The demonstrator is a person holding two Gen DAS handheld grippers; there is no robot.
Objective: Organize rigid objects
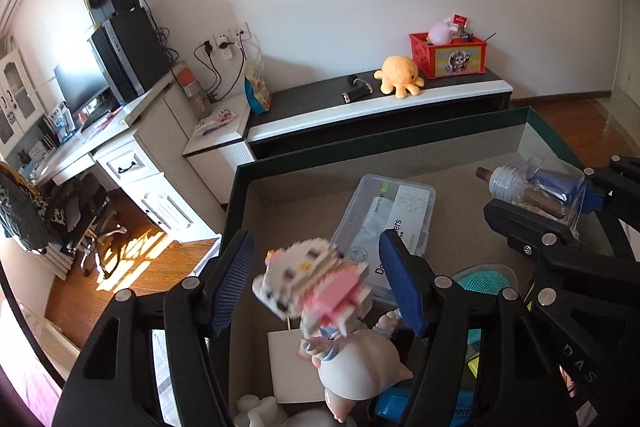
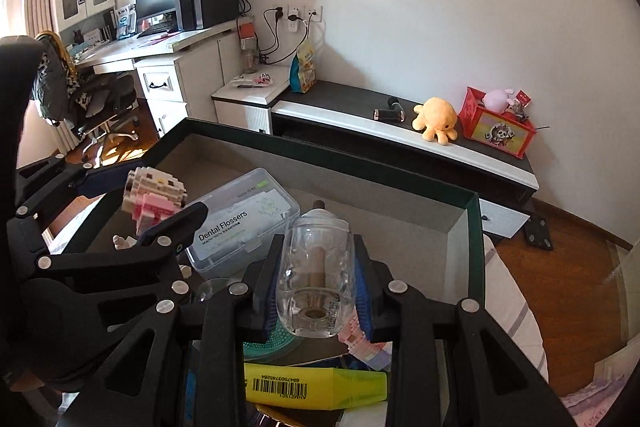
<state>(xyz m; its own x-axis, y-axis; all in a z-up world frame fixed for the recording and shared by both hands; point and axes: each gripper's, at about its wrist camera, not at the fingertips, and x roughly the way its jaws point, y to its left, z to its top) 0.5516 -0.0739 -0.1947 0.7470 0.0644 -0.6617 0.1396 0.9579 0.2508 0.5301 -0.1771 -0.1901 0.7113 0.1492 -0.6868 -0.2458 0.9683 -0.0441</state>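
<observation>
My left gripper (image 1: 316, 279) is open above a dark green box (image 1: 360, 147). A pink and white block-built cat figure (image 1: 312, 281) hangs between its blue pads without touching them, blurred as if falling. The figure (image 2: 154, 197) and the left gripper (image 2: 142, 201) also show in the right wrist view. My right gripper (image 2: 316, 287) is shut on a clear glass bottle (image 2: 318, 267) with a brown stick inside, held over the box (image 2: 472, 203). The bottle (image 1: 528, 187) and right gripper (image 1: 538, 193) show at the right of the left view.
Inside the box lie a clear Dental Flossers case (image 2: 244, 223), a cream figurine (image 1: 360, 363), a teal round brush (image 1: 486, 281) and a yellow highlighter (image 2: 316, 385). Behind stands a low cabinet (image 2: 400, 131) with an orange plush octopus (image 2: 436, 119) and a red basket (image 2: 496, 125).
</observation>
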